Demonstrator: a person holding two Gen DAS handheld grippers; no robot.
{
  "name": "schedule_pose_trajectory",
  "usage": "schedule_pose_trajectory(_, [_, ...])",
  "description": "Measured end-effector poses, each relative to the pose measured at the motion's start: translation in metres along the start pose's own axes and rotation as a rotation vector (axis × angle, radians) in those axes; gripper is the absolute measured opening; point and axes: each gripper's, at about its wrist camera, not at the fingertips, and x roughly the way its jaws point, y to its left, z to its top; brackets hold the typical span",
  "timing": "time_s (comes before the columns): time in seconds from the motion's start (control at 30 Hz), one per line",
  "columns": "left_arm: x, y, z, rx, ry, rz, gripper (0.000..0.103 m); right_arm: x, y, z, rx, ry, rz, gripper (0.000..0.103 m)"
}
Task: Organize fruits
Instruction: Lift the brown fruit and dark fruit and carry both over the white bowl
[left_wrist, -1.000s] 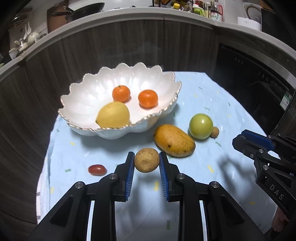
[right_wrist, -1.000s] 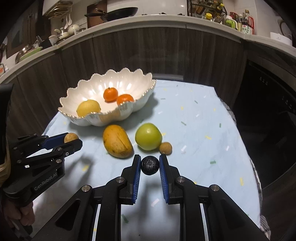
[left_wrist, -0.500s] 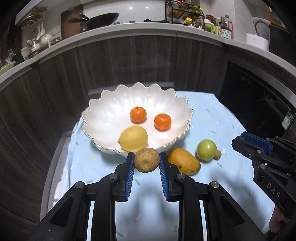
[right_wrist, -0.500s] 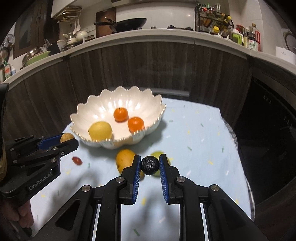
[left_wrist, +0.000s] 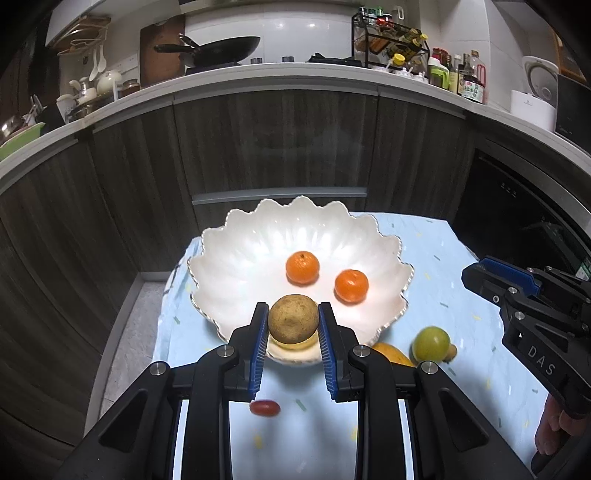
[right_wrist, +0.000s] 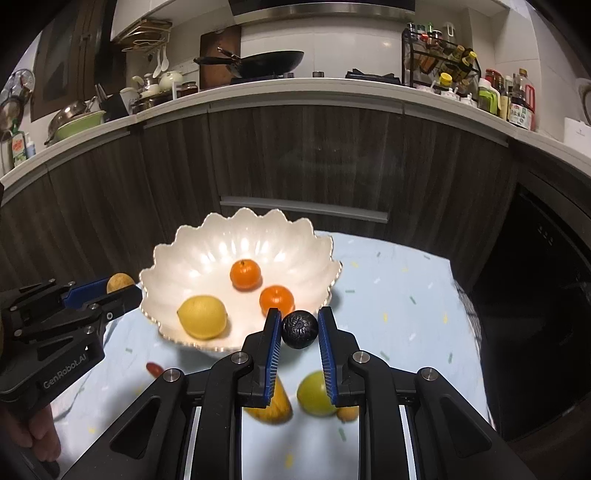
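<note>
Left gripper (left_wrist: 293, 325) clamps a brown round fruit (left_wrist: 293, 322) above the bowl's (left_wrist: 236, 266) near rim; right gripper (right_wrist: 300, 329), clamping a dark round fruit (right_wrist: 300, 329), hovers just short of that rim.

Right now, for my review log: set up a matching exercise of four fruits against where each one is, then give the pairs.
Things:
1. brown round fruit
2. black round fruit
3. lemon
4. green fruit

Places:
A. lying in the white bowl
B. held in the right gripper
C. on the blue cloth beside the mango
D. held in the left gripper

Pairs: 1-D, 2-B, 3-A, 4-C
</note>
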Motion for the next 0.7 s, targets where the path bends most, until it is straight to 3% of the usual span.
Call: schedule_pose_trajectory(0.7, [0.049,0.027,0.043,-0.029,-0.003,0.049,0.027,0.060,-0.001,0.045,-0.016,-0.006,-0.021,0.022])
